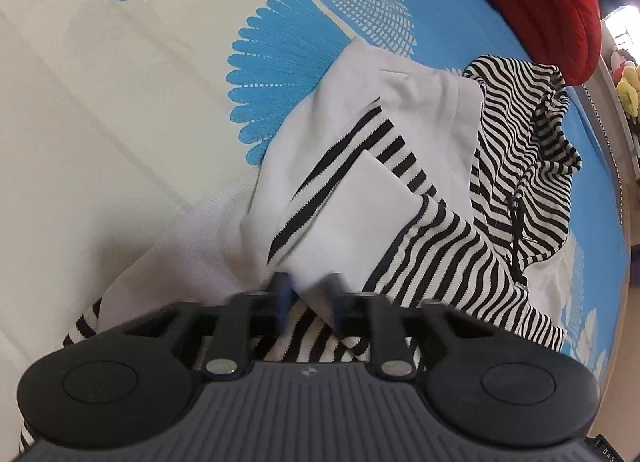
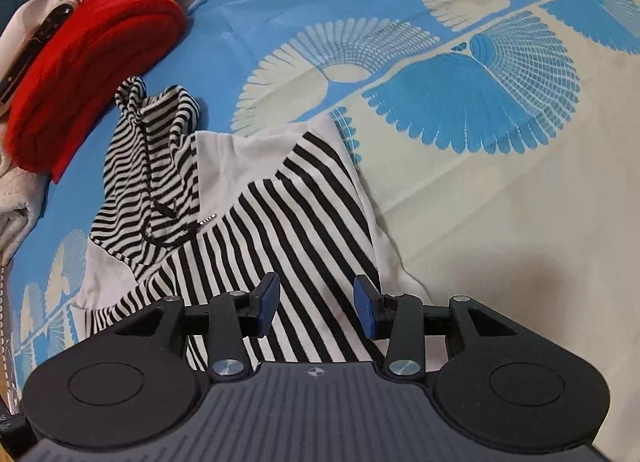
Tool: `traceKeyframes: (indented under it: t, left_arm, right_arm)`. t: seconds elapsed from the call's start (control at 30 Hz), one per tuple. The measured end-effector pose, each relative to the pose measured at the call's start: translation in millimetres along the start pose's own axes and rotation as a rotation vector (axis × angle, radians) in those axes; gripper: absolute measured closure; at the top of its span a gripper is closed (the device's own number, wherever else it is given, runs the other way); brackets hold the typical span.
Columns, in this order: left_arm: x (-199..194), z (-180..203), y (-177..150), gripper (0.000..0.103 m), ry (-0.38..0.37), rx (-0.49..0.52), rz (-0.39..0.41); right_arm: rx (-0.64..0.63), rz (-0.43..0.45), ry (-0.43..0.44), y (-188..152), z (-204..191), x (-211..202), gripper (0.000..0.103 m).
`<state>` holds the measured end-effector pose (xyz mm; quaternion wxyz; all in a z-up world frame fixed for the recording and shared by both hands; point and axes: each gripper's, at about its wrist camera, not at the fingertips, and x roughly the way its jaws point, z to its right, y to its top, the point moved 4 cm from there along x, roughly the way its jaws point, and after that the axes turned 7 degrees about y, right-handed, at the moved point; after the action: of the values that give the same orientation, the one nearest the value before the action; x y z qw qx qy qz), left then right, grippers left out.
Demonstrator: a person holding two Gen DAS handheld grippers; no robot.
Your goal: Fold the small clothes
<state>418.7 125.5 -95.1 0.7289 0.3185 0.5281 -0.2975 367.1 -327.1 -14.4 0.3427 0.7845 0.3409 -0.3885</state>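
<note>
A blue and cream bedsheet printed with fan-shaped feather motifs (image 2: 460, 110) covers the bed and fills both views. On it, toward the far left in the right wrist view, lies a folded red knitted garment (image 2: 88, 74) beside some pale fabric at the edge.

The task's thing, a small black-and-white striped hooded top with plain white panels (image 2: 280, 214), lies spread on the sheet just in front of both tools, its striped hood (image 2: 156, 166) with a dark drawstring bunched at the far end, close to the red knit.

The left gripper (image 1: 308, 294) points steeply down at the near edge of the top. Its blue-padded fingers (image 1: 280, 294) look blurred with a white fold of fabric between them, and I read them as clamped on that fold. The right gripper (image 2: 316, 302) hovers over the striped body of the top with its fingers (image 2: 268, 298) apart and nothing between them.

The risk I see from here is uneven lifting: only one side is gripped, so pulling could drag the whole top across the sheet or twist it rather than crease it. The left grip may also have caught more than one layer, or only a thin edge that slips free. The loose hood and drawstring could flop into the fold and leave it lumpy.
</note>
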Motion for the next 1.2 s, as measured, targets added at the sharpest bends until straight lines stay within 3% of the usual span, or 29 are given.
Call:
traceKeyframes:
  t: [0.2, 0.3, 0.43, 0.5, 0.57, 0.67, 0.8, 0.9, 1.0, 1.1, 1.2]
  left_arm:
    - [-45.3, 6.9, -1.7, 0.102, -0.043, 0.072, 0.114]
    - [-69.1, 2.0, -7.0, 0.102, -0.029, 0.081, 0.154]
    - [-60.6, -3.7, -14.9, 0.101, 0.038, 0.086, 0.114]
    - [-51.5, -5.4, -15.6, 0.100, 0.099, 0.122, 0.082]
    - [-55.0, -3.2, -13.9, 0.100, 0.121, 0.148, 0.131]
    - [-60.8, 8.5, -13.9, 0.096, 0.091, 0.230, 0.197]
    - [-38.4, 12.2, -21.8, 0.094, 0.102, 0.302, 0.136]
    - [-15.3, -2.7, -26.0, 0.093, 0.129, 0.252, 0.033]
    - [-27.4, 2.6, -22.6, 0.092, 0.137, 0.281, 0.086]
    - [-36.7, 10.6, -22.5, 0.080, 0.141, 0.337, 0.168]
    - [-17.6, 5.9, -26.2, 0.077, 0.179, 0.319, 0.082]
  right_arm:
    - [-0.026, -0.006, -0.007, -8.5, -9.4, 5.4, 0.060]
    - [-0.043, -0.019, -0.013, -13.8, -14.5, 12.0, 0.060]
    - [0.015, -0.060, -0.022, -23.4, -8.5, 25.0, 0.060]
    - [0.036, -0.083, -0.076, -28.2, -1.1, 30.4, 0.060]
    - [0.028, -0.087, -0.133, -30.4, 5.7, 33.7, 0.061]
    - [0.027, -0.093, -0.138, -30.7, 8.0, 35.0, 0.061]
    - [-0.024, -0.045, -0.131, -26.1, -3.7, 24.8, 0.060]
    - [-0.010, -0.093, -0.155, -28.3, 5.9, 35.1, 0.060]
    - [0.032, -0.104, -0.156, -28.2, 14.6, 36.3, 0.060]
    - [-0.025, -0.044, -0.117, -22.6, -0.5, 23.5, 0.058]
    - [-0.043, -0.062, -0.112, -22.7, -0.8, 26.8, 0.055]
